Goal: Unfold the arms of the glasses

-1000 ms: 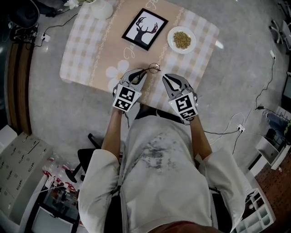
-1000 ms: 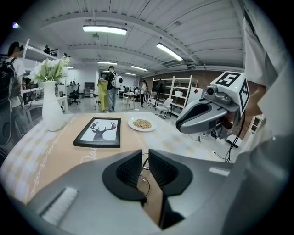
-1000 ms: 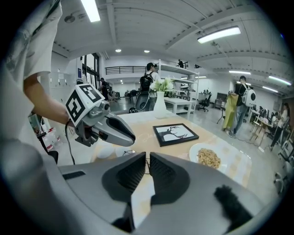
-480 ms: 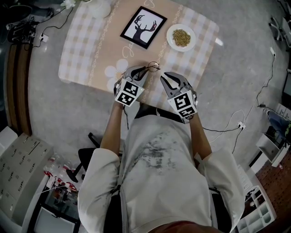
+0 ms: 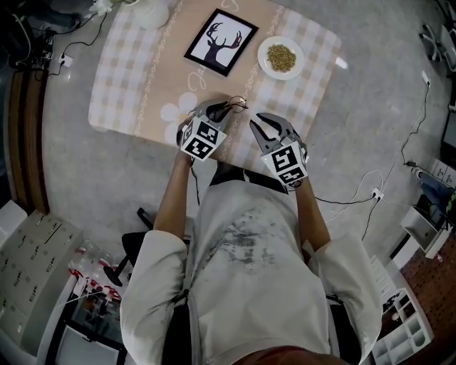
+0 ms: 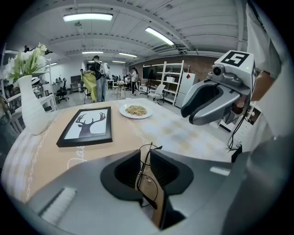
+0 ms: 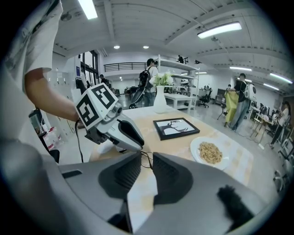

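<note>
Thin wire-framed glasses (image 5: 236, 105) hang just above the near part of the table (image 5: 135, 78), pinched edge-on in my left gripper (image 5: 225, 109). In the left gripper view the frame (image 6: 148, 170) stands upright between the two pads, with one thin arm poking out past the tips. To the right, a short way off, is my right gripper (image 5: 260, 120); its jaws have just been opening and nothing lies between them. In the right gripper view the gap (image 7: 147, 161) is bare, and a bit of the glasses' wire (image 7: 145, 158) shows beyond the tips, under the left gripper (image 7: 117, 126).
On the checked cloth lie a black-framed deer picture (image 5: 221, 43), a white plate of grains (image 5: 281, 58) and a white vase (image 5: 153, 11) at the far left corner. The person's torso is close to the table's near edge. Cables lie on the floor to the right.
My left gripper has shifted slightly up the picture and lower toward the table with the glasses. The right gripper has stayed in place and its jaws now stand wider.
</note>
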### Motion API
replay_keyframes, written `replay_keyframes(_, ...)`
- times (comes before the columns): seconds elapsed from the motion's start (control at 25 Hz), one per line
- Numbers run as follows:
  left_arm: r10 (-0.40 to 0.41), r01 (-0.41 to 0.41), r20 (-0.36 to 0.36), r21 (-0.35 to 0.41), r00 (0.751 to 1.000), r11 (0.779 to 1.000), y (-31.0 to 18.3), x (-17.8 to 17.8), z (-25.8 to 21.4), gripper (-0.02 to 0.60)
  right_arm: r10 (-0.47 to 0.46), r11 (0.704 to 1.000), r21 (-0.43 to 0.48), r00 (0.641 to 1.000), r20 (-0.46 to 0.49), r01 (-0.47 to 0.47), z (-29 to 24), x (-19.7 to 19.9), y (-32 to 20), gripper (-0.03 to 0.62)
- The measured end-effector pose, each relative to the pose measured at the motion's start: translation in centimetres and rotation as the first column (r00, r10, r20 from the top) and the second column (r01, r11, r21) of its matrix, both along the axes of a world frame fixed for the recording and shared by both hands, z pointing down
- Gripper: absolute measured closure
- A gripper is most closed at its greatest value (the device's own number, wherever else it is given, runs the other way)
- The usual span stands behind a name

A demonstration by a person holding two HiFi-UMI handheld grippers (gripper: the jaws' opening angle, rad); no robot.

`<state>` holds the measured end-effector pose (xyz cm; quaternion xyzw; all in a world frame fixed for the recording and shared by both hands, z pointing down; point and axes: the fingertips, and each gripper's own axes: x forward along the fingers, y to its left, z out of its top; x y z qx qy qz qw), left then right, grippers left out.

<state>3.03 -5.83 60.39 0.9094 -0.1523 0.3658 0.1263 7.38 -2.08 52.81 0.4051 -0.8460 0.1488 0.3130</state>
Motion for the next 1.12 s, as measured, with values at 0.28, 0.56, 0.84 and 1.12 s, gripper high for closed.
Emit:
replay_keyframes(0.28, 0.018, -0.018, 0.029, -0.018, 0.999, 1.000, 0.1, 0.4, 1.2, 0.508, 0.000, 1.000, -0.009, 1.000, 0.000, 0.000, 0.4, 0.1, -0.1, 0.507)
replay_keyframes(0.56, 0.024, -0.022, 0.055, -0.028, 0.998, 0.999, 0.2, 0.7, 2.1, 0.519, 0.000, 1.000, -0.013, 1.000, 0.003, 0.000, 0.6, 0.4, -0.3, 0.507)
replay_keyframes(0.84, 0.048, -0.046, 0.055, -0.033, 0.997, 0.998, 0.5, 0.8, 2.2, 0.561, -0.013, 1.000, -0.023, 1.000, 0.008, 0.013, 1.0, 0.4, -0.5, 0.507)
replay_keyframes(1.12, 0.088, -0.087, 0.022, -0.060, 0.996, 0.994, 1.5, 0.7, 1.9, 0.565, -0.033, 0.999, -0.033, 0.999, 0.014, 0.034, 1.7, -0.1, -1.0, 0.550)
